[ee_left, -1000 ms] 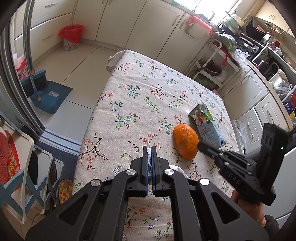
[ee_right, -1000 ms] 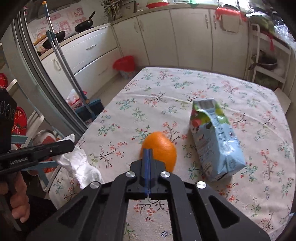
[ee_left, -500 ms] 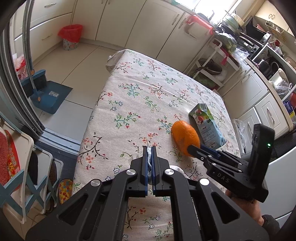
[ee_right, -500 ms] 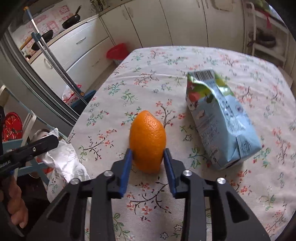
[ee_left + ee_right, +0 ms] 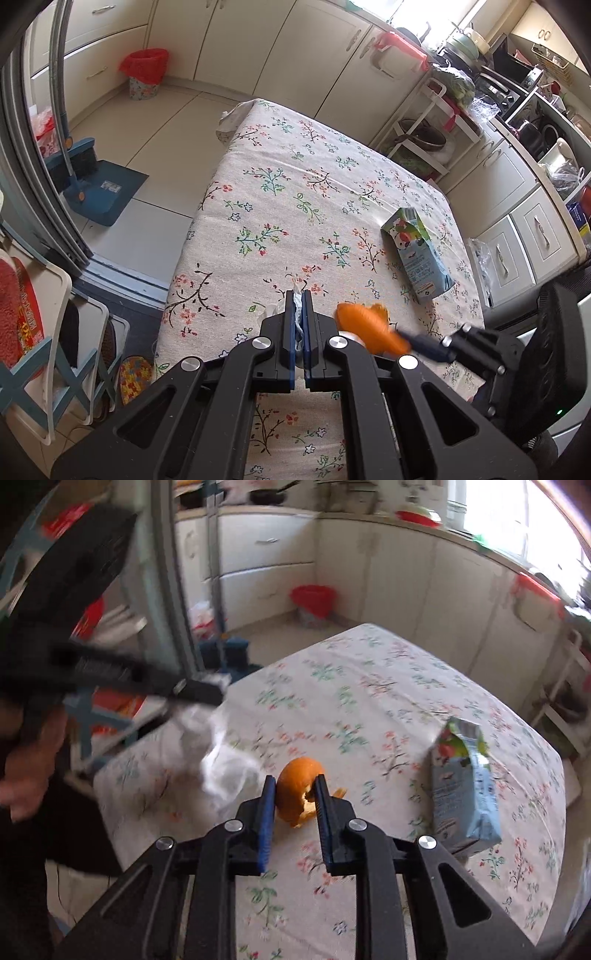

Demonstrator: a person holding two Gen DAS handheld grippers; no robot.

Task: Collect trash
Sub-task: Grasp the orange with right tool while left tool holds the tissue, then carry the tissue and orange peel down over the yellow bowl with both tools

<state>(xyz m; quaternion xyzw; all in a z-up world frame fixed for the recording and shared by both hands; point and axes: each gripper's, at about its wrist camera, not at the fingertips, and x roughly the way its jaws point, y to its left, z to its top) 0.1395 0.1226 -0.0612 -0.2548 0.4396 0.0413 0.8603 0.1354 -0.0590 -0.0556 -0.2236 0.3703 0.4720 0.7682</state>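
Observation:
My left gripper (image 5: pixel 302 300) is shut on a thin white plastic bag (image 5: pixel 297 291), whose loose body hangs below it in the right wrist view (image 5: pixel 221 768). My right gripper (image 5: pixel 294 782) is shut on an orange peel (image 5: pixel 295 794) and holds it above the table; the peel shows blurred in the left wrist view (image 5: pixel 367 325), just right of my left fingers. A blue-green juice carton (image 5: pixel 415 254) lies on its side on the floral tablecloth (image 5: pixel 295 192), also seen in the right wrist view (image 5: pixel 467 779).
A red-lined bin (image 5: pixel 144 74) stands on the floor by the far cabinets, also in the right wrist view (image 5: pixel 314 600). A blue dustpan and broom (image 5: pixel 92 184) lie left of the table. A folding chair (image 5: pixel 44 332) stands at the near left corner.
My right gripper closed on the orange peel, lifted it off the cloth and swung it left toward the bag. My left gripper stayed shut on the bag.

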